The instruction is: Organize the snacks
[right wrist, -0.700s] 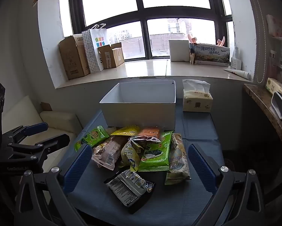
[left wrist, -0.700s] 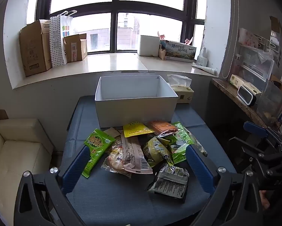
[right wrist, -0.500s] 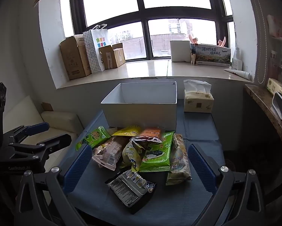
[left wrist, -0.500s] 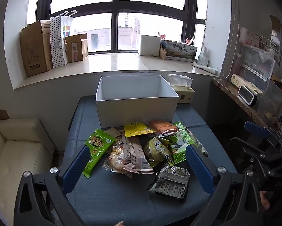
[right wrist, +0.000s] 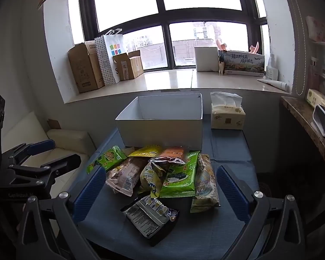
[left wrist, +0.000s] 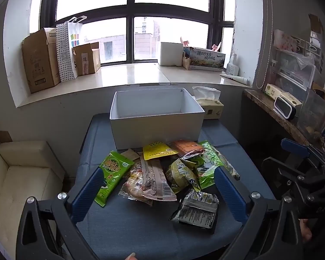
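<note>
Several snack packets lie in a heap point(left wrist: 162, 173) point(right wrist: 160, 173) on a blue-covered table point(left wrist: 129, 227) point(right wrist: 227, 151), just in front of an empty white box point(left wrist: 155, 127) point(right wrist: 162, 130). A green packet point(left wrist: 111, 175) lies at the heap's left, a dark silver packet point(left wrist: 197, 210) point(right wrist: 151, 216) nearest me. My left gripper point(left wrist: 159, 184) hangs open above the near side of the heap, holding nothing. My right gripper point(right wrist: 159, 182) is open too, over the same heap from the right. Each gripper shows at the edge of the other's view.
A tissue box point(left wrist: 210, 106) point(right wrist: 226, 117) stands right of the white box. Cardboard boxes point(left wrist: 41, 60) and a paper bag sit on the windowsill. A cream sofa point(left wrist: 21, 173) is left of the table, a cluttered shelf point(left wrist: 292, 112) on the right.
Both views have shifted very slightly; the packets and the box lie as before, and both grippers stay open.
</note>
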A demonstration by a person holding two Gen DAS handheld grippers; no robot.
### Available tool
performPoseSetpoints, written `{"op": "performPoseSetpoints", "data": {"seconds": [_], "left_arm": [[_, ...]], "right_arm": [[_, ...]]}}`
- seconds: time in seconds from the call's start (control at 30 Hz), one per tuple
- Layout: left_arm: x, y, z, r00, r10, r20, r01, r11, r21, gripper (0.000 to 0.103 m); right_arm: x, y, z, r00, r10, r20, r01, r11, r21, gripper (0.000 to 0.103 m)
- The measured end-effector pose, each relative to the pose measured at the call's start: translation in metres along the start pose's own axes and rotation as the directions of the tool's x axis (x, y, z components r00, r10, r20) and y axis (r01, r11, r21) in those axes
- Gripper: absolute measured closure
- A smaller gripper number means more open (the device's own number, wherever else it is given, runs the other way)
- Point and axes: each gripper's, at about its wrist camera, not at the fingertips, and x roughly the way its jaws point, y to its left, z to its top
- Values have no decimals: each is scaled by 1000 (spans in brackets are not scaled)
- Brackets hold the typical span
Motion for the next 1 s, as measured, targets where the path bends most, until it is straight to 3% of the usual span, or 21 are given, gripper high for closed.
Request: {"op": "performPoseSetpoints", "data": {"seconds": [1.0], "left_arm": [[1, 2, -2, 1000, -14, -9, 13, 1000, -12, 0]], "right_arm": [[0, 1, -1, 1000, 7, -2, -7, 1000, 2, 0]]}}
